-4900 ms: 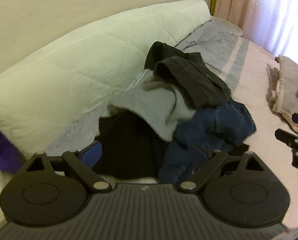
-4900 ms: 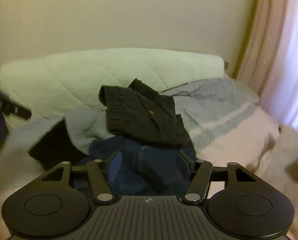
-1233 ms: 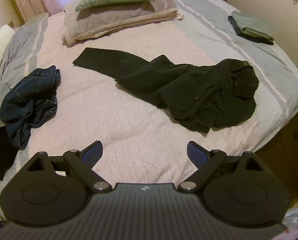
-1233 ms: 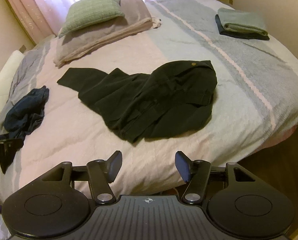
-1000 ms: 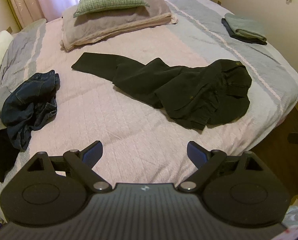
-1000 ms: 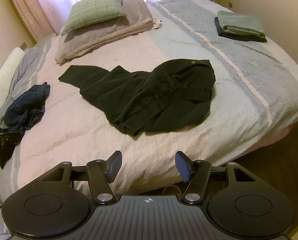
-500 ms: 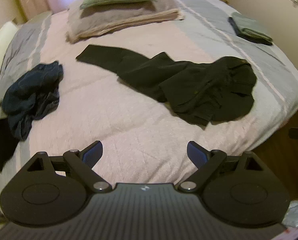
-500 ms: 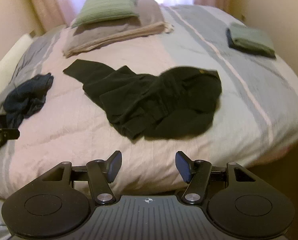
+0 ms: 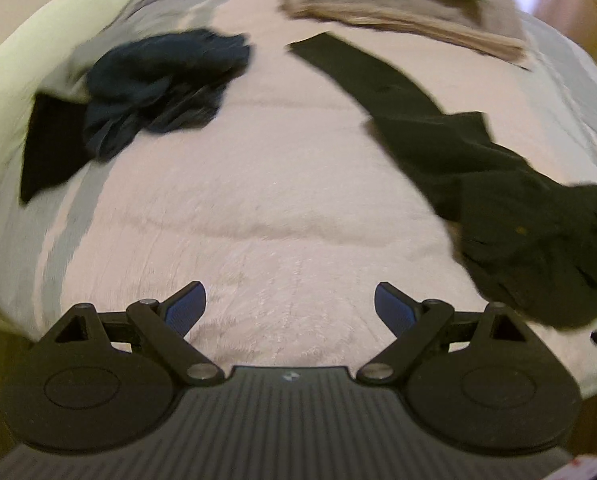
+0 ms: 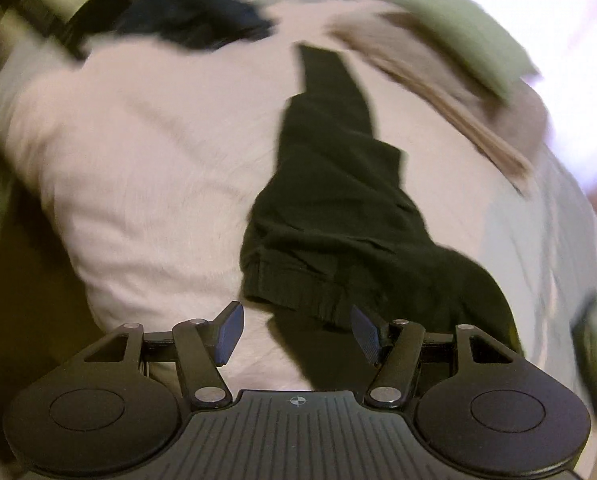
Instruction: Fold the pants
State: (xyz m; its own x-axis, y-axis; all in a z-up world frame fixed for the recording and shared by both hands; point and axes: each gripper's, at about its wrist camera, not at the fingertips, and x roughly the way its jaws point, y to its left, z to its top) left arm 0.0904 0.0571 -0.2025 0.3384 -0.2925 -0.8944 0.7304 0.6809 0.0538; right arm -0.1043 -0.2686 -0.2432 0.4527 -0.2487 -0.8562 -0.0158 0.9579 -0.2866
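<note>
Pants [image 9: 478, 160], black, lie crumpled on the bed [image 9: 278, 200], running in the left wrist view from a leg end at upper centre down to a bunched mass at the right edge; in the right wrist view they fill the centre, leg pointing to the top, ribbed hem [image 10: 298, 292] at lower centre. Left wrist view, left to right: pale quilted bolster [image 9: 26, 52] along the upper left edge, a flat black cloth [image 9: 50, 148] at left, a dark blue jeans heap [image 9: 158, 80] just right of it and overlapping it, bare pink bedspread in the middle, then the black pants, with a folded beige blanket [image 9: 410, 12] at the top right. Left tool [image 9: 290, 306] at bottom centre, jaws wide apart, nothing between the blue pads, only bedspread beyond them. Right wrist view is heavily motion-blurred: blue heap at upper left, pink spread, pants centre, beige blanket under a green cushion [image 10: 470, 36] at upper right, grey-blue spread at right. Right tool [image 10: 294, 334] at bottom centre, jaws parted, gripping nothing; pants hem shows just beyond the gap and next to the right pad, contact unclear.
</note>
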